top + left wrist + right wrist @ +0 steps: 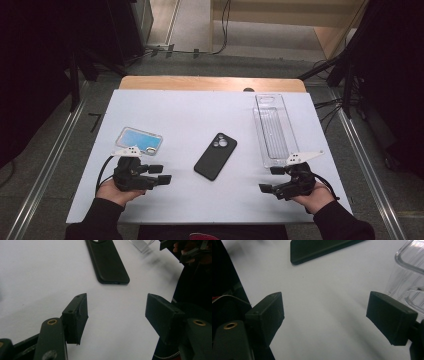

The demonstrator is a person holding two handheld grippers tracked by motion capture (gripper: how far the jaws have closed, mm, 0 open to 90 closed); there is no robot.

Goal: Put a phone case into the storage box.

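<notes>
High view shows a white rectangular table board [185,115] with three things lying flat on it, and I use the phone as the landmark. Largest is the long clear plastic tray [274,131], which lies to the right of the phone and well apart from it. Next is the black smartphone in a matte black case [215,155], face down near the middle of the board, camera lenses at its far end. Smallest is the transparent phone case with a light blue inside [139,140], to the left of the phone.

The phone is probably the thing to take. I judge it stiff, flat and moderately heavy, with a case that gives some friction, but the screen is fragile. It lies low on the board, so a hold across its two long edges seems best.

The left gripper [159,174] rests near, left of the phone's near end, jaws apart and empty. The right gripper [272,180] is to the right, also wide open with nothing between its pads.
</notes>
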